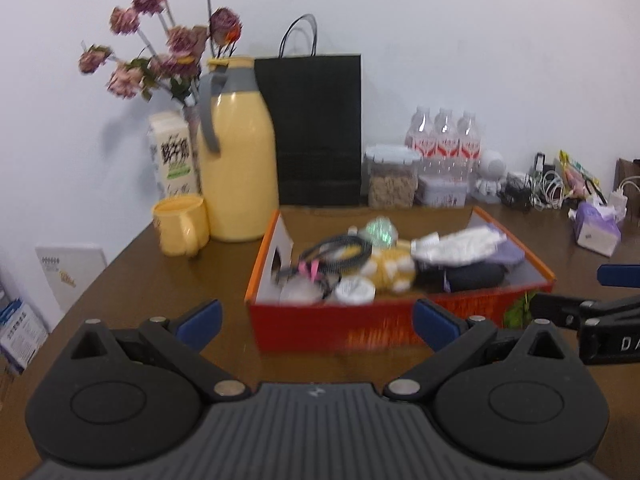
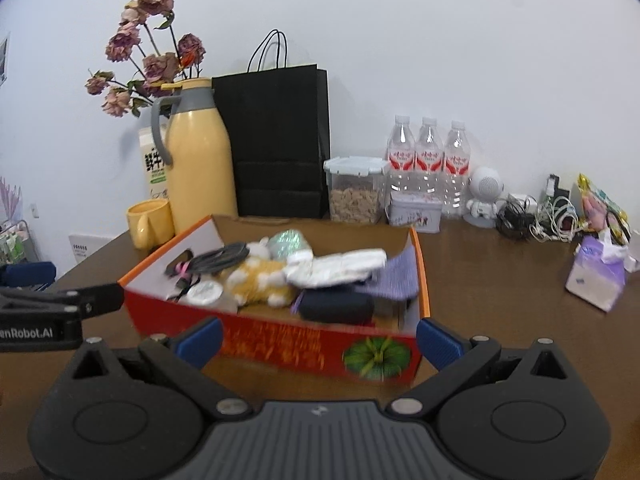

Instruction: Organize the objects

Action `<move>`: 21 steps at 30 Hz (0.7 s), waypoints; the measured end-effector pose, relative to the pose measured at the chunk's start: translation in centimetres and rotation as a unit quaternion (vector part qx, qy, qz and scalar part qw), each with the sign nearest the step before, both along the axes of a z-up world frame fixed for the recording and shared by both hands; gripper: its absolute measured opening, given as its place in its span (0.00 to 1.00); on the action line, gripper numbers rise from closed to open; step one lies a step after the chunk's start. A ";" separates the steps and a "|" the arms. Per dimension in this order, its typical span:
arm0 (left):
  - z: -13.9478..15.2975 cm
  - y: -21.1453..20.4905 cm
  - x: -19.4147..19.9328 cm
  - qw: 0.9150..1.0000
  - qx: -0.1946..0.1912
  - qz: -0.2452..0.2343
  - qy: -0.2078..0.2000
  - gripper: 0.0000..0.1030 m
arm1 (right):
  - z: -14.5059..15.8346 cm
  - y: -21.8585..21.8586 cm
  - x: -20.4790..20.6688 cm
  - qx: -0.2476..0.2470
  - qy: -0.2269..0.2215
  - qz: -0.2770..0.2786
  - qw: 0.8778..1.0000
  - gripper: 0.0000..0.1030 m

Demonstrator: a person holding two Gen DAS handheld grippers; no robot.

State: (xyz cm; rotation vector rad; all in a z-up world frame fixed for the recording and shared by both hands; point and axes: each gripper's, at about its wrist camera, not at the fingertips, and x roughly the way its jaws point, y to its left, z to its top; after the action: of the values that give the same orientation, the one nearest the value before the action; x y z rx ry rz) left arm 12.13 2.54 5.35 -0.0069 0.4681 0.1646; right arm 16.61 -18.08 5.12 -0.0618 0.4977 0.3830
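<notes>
A red and orange cardboard box (image 1: 360, 324) (image 2: 280, 344) stands on the brown table, filled with small items: a yellow plush toy (image 1: 390, 270) (image 2: 260, 280), a black cable coil (image 1: 340, 254) (image 2: 218, 258), a round white tin (image 1: 354, 290) (image 2: 204, 292), a white packet (image 1: 460, 244) (image 2: 340, 266), a dark pouch (image 1: 472, 274) (image 2: 336, 306) and a purple cloth (image 2: 396, 280). My left gripper (image 1: 318, 324) hangs open just in front of the box's left half, nothing between its blue pads. My right gripper (image 2: 320, 340) is open before the box's front wall, also empty.
Along the wall stand a yellow thermos (image 1: 236, 160) (image 2: 200, 160), a yellow mug (image 1: 180, 224) (image 2: 148, 222), a milk carton (image 1: 172, 156), dried roses (image 1: 168, 44), a black paper bag (image 1: 316, 128) (image 2: 276, 140), a snack jar (image 1: 392, 178) (image 2: 354, 190), water bottles (image 2: 428, 160), tangled cables (image 2: 536, 216) and a tissue pack (image 1: 596, 232) (image 2: 596, 276).
</notes>
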 end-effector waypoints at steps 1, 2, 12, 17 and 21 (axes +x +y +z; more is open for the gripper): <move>-0.2 0.1 -0.6 1.000 -0.003 0.002 0.004 1.00 | -0.1 -0.1 -0.6 -0.001 0.004 -0.001 1.000 1.00; -0.4 0.1 -1.2 1.000 -0.006 0.004 0.008 1.00 | -0.3 -0.3 -1.2 -0.001 0.009 -0.002 1.000 1.00; -1.1 0.1 -4.5 1.000 -0.013 0.008 0.023 1.00 | -2.2 -1.1 -3.9 0.000 0.045 -0.007 0.999 1.00; -1.3 0.0 -4.8 1.000 -0.013 0.008 0.026 1.00 | -2.1 -1.1 -4.4 0.001 0.044 -0.005 0.999 1.00; -1.3 0.0 -4.9 1.000 -0.014 0.008 0.026 1.00 | -1.9 -1.1 -4.4 0.001 0.042 -0.003 0.999 1.00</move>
State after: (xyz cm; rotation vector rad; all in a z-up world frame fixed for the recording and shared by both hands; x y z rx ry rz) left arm 7.24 2.57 4.08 -0.0331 0.5221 0.1744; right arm 12.21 -19.18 3.21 -0.0423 0.5798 0.3815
